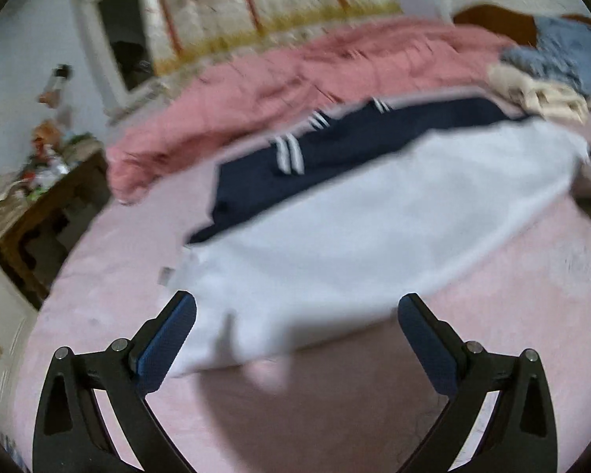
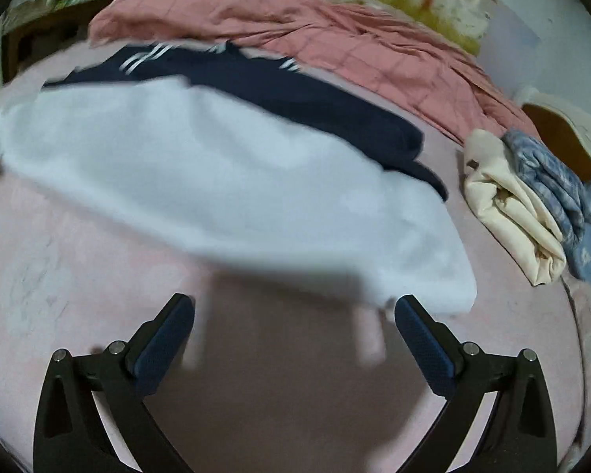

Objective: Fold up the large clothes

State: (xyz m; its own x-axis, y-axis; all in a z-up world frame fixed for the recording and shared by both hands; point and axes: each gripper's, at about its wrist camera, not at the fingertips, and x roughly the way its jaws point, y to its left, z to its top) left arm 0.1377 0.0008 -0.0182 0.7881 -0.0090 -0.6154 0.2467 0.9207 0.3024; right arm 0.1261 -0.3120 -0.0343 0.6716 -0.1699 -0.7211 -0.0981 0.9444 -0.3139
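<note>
1. Garment (image 1: 374, 228): a white-and-navy piece, navy part bearing white stripes, is lying spread across the pink bed sheet (image 1: 110, 276), in front of a rumpled pink quilt (image 1: 295, 67). Both views are blurring, so seams and sleeves are not showing clearly.
2. Left gripper (image 1: 297, 307): jaws are standing wide apart, holding nothing, hovering at the near white edge.
3. Right gripper (image 2: 293, 307): jaws are likewise spread and empty, sitting just short of the near white corner (image 2: 433, 291).
4. Neighbouring items: a cream folded cloth (image 2: 508, 205) and a blue patterned cloth (image 2: 551, 181) are lying to the right, apart from the garment.
5. Handling advice, as a judgement: each gripper is probably needing to pinch its own end of the near hem, taking every layer, then lifting evenly so the fold is landing straight over the navy part.
</note>
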